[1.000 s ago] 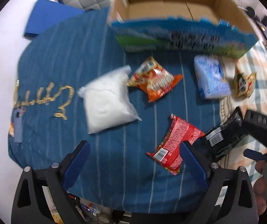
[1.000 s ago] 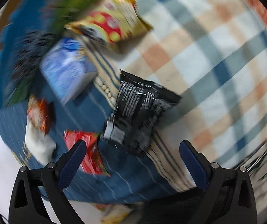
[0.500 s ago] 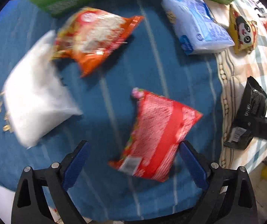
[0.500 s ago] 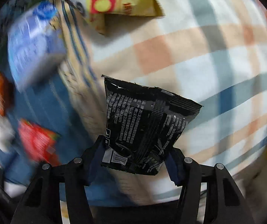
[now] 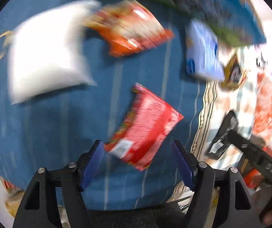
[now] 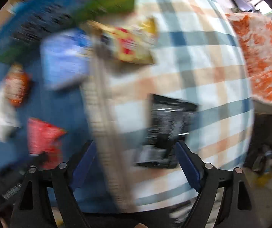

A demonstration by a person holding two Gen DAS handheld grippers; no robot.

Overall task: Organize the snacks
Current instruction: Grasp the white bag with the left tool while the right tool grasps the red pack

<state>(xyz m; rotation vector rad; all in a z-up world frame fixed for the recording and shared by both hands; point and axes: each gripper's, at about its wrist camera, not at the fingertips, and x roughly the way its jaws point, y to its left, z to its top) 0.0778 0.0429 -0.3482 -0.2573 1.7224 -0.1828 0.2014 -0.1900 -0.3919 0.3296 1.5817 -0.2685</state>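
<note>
Both views are blurred by motion. A red snack packet (image 5: 145,127) lies on the blue cloth, its near end between the blue pads of my left gripper (image 5: 137,152), which stands open around it. A black snack packet (image 6: 166,131) lies on the checked cloth, just inside the right finger of my open right gripper (image 6: 136,152). The black packet (image 5: 223,136) and the other gripper's black body show at the right of the left wrist view. The red packet (image 6: 43,136) lies at the left of the right wrist view.
A white bag (image 5: 48,51), an orange packet (image 5: 130,30), a blue-white pack (image 5: 202,53) and a yellow packet (image 5: 232,74) lie beyond. A printed cardboard box (image 5: 221,19) stands at the back. An orange patterned cloth (image 6: 263,57) lies at the right.
My left gripper has narrowed and dropped around the red packet's near end. My right gripper, which was shut on the black packet, has opened, and the packet has shifted toward its right finger.
</note>
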